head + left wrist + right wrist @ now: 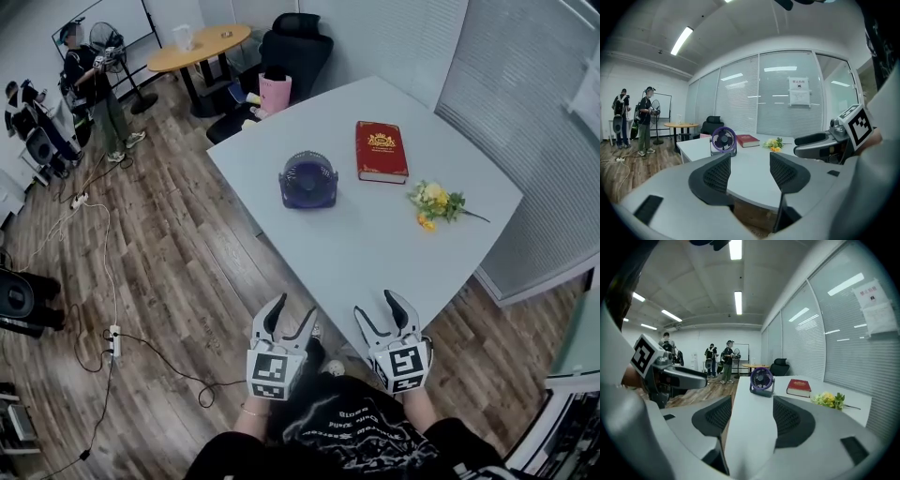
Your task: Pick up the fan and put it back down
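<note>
A small purple fan [307, 180] stands upright on the white table [375, 262], toward its far left side. It also shows in the left gripper view as the fan [723, 140] and in the right gripper view as the fan [761, 379]. My left gripper [289, 322] is open with nothing between its jaws, hovering off the table's near corner. My right gripper [387, 317] is open and empty too, over the near edge. Both are far short of the fan. In the gripper views the left gripper [750, 174] and right gripper [751, 417] face the fan.
A red book [381, 150] lies right of the fan, and yellow flowers [436, 202] lie nearer the right edge. A pink bin [274, 93], a black chair [295, 47] and a round wooden table [199, 45] stand beyond. Two people [89, 84] stand far left. Cables [103, 328] cross the floor.
</note>
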Demonstrator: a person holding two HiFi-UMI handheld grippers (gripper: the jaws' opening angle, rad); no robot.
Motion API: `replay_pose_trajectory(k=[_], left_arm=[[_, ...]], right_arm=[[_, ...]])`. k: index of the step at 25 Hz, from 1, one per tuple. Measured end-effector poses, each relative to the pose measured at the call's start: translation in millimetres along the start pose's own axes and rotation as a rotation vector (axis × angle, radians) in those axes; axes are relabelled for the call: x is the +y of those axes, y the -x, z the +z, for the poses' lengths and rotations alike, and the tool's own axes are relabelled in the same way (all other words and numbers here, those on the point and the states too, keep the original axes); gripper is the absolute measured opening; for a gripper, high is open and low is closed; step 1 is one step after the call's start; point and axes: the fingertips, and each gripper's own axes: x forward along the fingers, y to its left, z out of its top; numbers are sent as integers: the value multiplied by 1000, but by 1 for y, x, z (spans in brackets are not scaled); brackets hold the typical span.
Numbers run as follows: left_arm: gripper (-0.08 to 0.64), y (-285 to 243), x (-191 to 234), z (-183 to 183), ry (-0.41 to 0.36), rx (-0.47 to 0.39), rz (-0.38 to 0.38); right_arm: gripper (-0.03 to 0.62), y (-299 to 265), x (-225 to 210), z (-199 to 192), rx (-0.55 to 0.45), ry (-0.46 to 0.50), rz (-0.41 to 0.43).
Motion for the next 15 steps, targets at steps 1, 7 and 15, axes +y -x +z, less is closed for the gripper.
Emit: replay_pose_trajectory(k=[1,7,15], left_arm=[[281,-1,-2,2,-2,-7,-3],[185,-1,-5,1,17,-22,-8],[21,-4,-15,2,0,-11,-45]], right_arm=[[266,1,-2,0,1,17,-8],[107,6,-13,0,-25,-40,-34],[11,15,-30,7,-51,-33,-86]])
